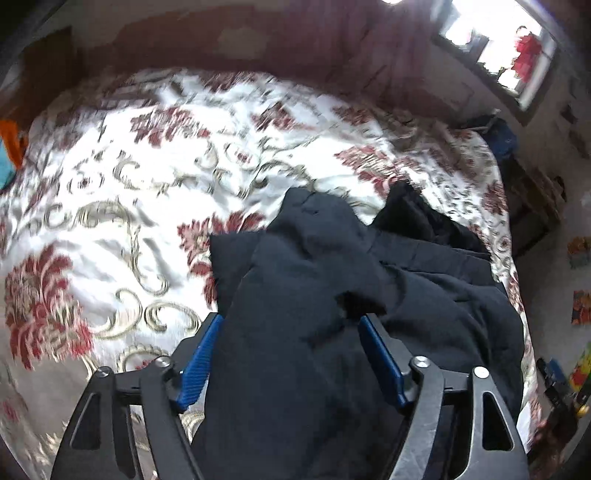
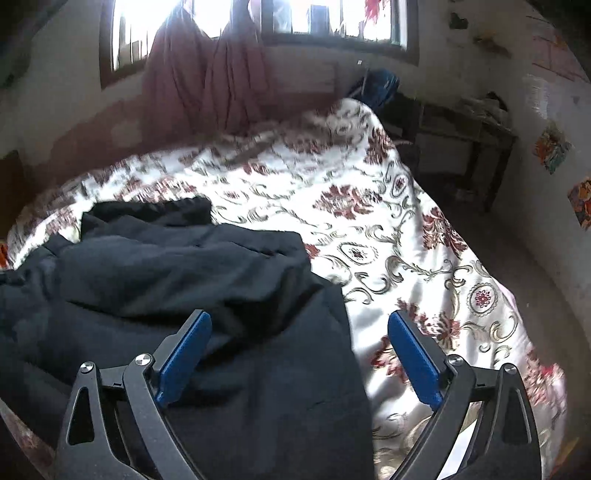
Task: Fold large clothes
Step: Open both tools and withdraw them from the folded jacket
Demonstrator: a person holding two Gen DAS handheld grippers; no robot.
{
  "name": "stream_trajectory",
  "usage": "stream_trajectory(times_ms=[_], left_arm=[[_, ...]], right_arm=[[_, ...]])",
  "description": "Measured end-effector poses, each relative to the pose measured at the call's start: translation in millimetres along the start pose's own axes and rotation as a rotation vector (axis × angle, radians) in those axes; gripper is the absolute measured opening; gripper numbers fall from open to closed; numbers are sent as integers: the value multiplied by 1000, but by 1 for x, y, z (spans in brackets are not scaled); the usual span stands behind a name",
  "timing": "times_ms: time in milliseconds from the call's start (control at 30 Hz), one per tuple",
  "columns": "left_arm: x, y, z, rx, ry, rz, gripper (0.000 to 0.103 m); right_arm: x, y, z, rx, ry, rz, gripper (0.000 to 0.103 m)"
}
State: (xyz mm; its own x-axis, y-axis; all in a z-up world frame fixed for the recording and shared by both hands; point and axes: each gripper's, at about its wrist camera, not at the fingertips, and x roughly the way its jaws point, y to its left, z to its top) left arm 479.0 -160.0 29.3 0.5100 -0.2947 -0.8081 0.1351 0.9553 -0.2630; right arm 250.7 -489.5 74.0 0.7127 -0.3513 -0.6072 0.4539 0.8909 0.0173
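A large dark navy garment (image 1: 332,295) lies rumpled on a bed with a white, red-flowered cover (image 1: 129,177). My left gripper (image 1: 291,321) is open, its blue pads (image 1: 199,362) spread, with a bunched part of the garment lying between them. In the right wrist view the garment (image 2: 184,266) covers the left half of the bed (image 2: 406,236). My right gripper (image 2: 299,321) is open over the garment's right edge: the left pad (image 2: 184,354) is over the cloth, the right pad (image 2: 413,354) over the bedcover.
A dark red headboard (image 1: 258,40) and wall run behind the bed. A window (image 2: 258,18) with reddish cloth (image 2: 210,81) hanging below it is at the back. A dark side table (image 2: 461,147) stands right of the bed. Bare floor (image 2: 535,295) lies to the right.
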Motion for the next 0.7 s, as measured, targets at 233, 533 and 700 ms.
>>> stream_trajectory(times_ms=[233, 533, 700], left_arm=[[-28, -19, -14, 131, -201, -12, 100], [-71, -39, -53, 213, -414, -64, 103], [-95, -38, -81, 178, -451, -90, 103]], right_arm=[[-38, 21, -31, 16, -197, 43, 96], [-87, 50, -53, -21, -340, 100, 97], [-126, 53, -60, -34, -365, 132, 97]])
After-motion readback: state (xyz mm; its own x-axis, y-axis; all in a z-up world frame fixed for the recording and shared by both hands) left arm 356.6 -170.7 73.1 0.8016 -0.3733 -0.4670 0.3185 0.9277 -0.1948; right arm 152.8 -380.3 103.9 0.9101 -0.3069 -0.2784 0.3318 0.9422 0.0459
